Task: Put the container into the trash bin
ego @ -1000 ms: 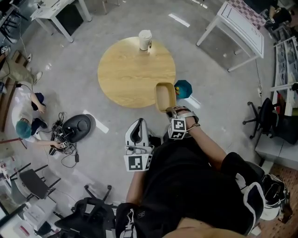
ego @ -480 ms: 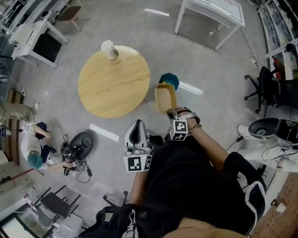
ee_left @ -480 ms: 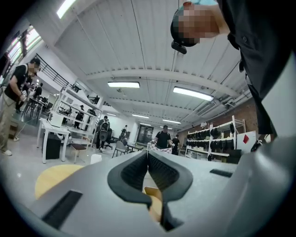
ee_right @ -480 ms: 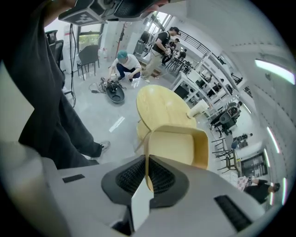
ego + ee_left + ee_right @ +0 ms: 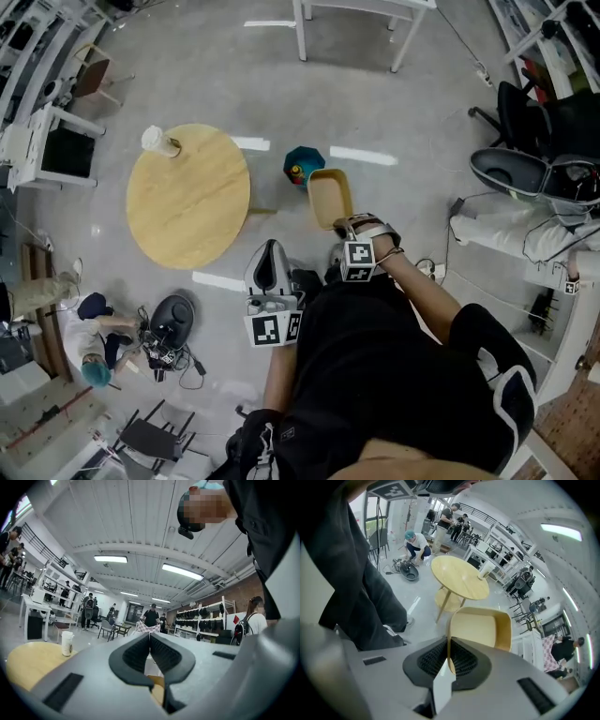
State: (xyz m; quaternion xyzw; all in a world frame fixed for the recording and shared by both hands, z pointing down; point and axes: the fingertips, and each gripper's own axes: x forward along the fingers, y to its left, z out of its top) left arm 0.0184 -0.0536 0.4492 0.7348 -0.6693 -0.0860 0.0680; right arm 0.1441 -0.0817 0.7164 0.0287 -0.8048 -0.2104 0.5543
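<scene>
looking down in the head view, the teal trash bin (image 5: 302,165) sits just beside the round table (image 5: 187,197), and the tan container (image 5: 330,199) hangs a bit farther from the table, pinched by the right gripper (image 5: 343,223). the bin looks small, so the container could hit its rim and fall. the left gripper view shows the left gripper (image 5: 150,638) closed on nothing. only the right gripper view shows the thin pinch on one wall, which might slip.

Paper cup (image 5: 159,142) stands on round table (image 5: 187,202).
</scene>
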